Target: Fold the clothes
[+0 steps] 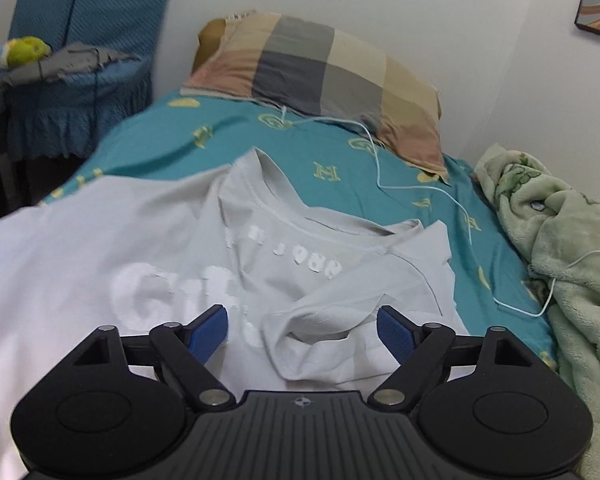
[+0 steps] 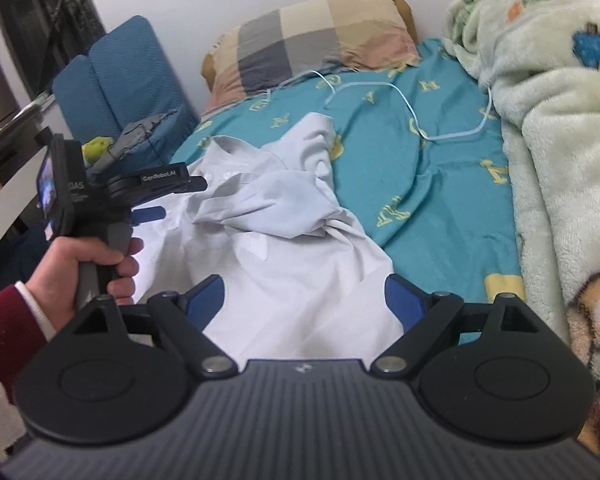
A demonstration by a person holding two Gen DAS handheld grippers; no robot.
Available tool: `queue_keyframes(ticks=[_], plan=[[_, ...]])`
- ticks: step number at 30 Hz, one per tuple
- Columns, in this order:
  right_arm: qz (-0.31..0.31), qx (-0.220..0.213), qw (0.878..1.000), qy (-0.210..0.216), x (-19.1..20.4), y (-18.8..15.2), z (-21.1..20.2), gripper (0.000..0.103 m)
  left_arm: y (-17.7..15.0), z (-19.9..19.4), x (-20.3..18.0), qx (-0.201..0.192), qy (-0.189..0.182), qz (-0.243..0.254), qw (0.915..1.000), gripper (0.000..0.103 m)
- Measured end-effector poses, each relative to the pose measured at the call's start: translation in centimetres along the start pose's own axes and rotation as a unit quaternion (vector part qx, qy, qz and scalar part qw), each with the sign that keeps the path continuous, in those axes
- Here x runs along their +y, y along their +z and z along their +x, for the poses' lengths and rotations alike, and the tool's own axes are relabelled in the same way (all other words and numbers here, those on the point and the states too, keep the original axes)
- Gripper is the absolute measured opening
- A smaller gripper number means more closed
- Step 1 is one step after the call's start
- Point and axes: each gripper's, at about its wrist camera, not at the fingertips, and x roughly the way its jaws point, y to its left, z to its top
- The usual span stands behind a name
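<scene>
**Shirt's on the bed, crumpled, both claws wide apart**

So the pale grey T-shirt [image 1: 148,240] is lying on the teal bedsheet [image 1: 340,152], printed side up, collar pointing toward the checked pillow [image 1: 320,64]. It's not folded in any neat sense. One sleeve [image 1: 320,324] is bunched and flopped over the chest, and from the right wrist view the upper part is a rumpled heap. Could be a shirt mid-fold with a sleeve brought in, could just be tossed there, can't call it from this. Either way there's no tidy stack anywhere that I can see.

The left claw [image 1: 302,332] has its blue pads spread wide, pinching nothing, and that bunched sleeve sits right between and just ahead of them. The right claw [image 2: 304,300] is also spread and empty, hanging over the plain lower part of the shirt near its edge by the sheet.

A green fleece blanket [image 2: 560,140] is piled along the right side, and a thin white cable [image 1: 380,152] runs across the sheet, close to the shirt's shoulder.
</scene>
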Motion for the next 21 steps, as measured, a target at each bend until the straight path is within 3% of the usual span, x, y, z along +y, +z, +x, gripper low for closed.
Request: queue_keyframes(ticks=[2,4,12,15,18,21], plan=[[0.014,0.000,1.000,-0.003,-0.4,0.2,0.4,0.088,0.0,1.3,-0.3,0.009,-0.006,0.013,0.9999,0.061],[0.021,-0.001,1.000,-0.008,-0.6,0.4,0.9,0.088,0.2,2.3,-0.8,0.017,-0.006,0.032,0.9993,0.005],[0.042,0.004,0.999,-0.006,-1.0,0.5,1.9,0.088,7.2,1.1,-0.6,-0.022,-0.045,-0.009,0.9987,0.005],[0.047,0.002,0.999,-0.004,-1.0,0.6,2.3,0.088,8.4,3.2,0.2,-0.006,0.021,-0.015,0.9996,0.005],[0.044,0.005,0.999,-0.004,-1.0,0.6,2.5,0.088,7.3,5.3,1.4,0.022,0.050,-0.035,0.9979,0.008],[0.040,0.006,0.999,-0.004,-1.1,0.7,2.5,0.088,5.8,5.8,2.4,0.034,0.061,-0.070,0.9951,0.026]])
